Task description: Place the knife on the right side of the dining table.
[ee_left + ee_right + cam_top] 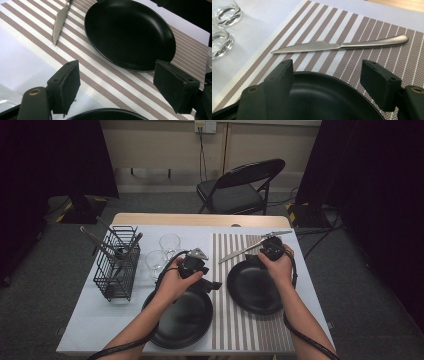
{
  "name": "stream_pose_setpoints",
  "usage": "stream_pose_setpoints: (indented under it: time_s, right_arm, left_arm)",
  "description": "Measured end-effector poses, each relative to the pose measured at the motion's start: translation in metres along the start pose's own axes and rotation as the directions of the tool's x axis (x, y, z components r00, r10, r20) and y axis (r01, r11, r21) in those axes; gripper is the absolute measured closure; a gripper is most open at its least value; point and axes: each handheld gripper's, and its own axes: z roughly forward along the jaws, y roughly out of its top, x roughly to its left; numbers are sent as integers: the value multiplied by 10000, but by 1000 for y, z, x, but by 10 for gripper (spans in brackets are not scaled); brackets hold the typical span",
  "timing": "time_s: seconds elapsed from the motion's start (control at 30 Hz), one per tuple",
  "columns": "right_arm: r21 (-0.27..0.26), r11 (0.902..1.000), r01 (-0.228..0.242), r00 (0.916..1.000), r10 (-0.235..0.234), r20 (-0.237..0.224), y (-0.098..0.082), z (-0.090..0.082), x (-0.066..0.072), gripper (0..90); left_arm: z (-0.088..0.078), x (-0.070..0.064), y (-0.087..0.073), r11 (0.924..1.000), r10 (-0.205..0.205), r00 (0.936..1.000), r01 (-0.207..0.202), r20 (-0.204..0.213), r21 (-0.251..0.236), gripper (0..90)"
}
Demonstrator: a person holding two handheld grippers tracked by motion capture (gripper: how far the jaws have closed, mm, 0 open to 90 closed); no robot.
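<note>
Fingers (377,87) of both grippers stand apart, gripping nothing — a knife (339,45) just beyond the right gripper (328,85), a black plate (130,32) ahead of the left gripper (116,87).

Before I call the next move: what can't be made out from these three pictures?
- Wire basket, high view: its utensils are too small and dark to identify.
- Left plate, high view: far rim hidden by the left gripper and hand.
- Right plate, high view: far rim hidden by the right hand.
- Knife, left gripper view: handle cut off by the top edge.
</note>
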Motion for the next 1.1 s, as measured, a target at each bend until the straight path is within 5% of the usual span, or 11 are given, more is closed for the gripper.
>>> stream_pose_setpoints:
  time_s: [0.53,1.1]
  right_arm:
    - [-62,10000,20,9999,-19,123,10,18,-5,297]
    - [-31,10000,79,9988,-77,493,18,27,-14,354]
  left_arm:
    - [-12,-16,-9,9992,373,9987,-378,350,131,212]
    - [-18,-13,-25,9995,248,9989,-256,386,203,212]
